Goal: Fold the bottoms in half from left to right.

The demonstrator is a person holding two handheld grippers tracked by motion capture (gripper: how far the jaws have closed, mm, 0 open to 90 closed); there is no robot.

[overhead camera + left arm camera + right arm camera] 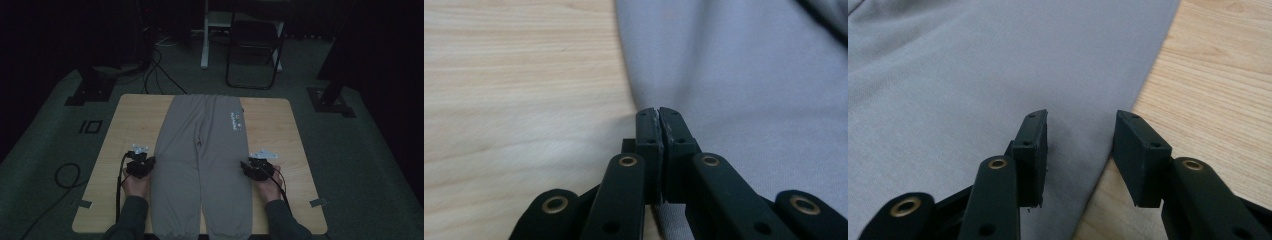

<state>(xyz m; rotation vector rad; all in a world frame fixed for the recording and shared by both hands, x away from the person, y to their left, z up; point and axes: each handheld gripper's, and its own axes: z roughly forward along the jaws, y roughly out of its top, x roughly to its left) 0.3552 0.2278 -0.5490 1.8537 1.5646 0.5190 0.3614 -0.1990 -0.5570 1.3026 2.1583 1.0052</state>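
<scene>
In the high view, grey cotton jogging trousers [202,160] lie flat down the middle of the light wooden table [280,120], cuffs at the bottom edge. The left gripper [141,165] sits at the trousers' left side seam in the lower left, the right gripper [256,167] at the right seam.

In the left gripper view, the jaws are pressed together at the frame's centre, right on the trousers' edge [734,75]; whether cloth is pinched between them I cannot tell.

In the right gripper view, the jaws stand partly apart, straddling the trousers' edge [998,60] at lower centre without pressing it.
</scene>
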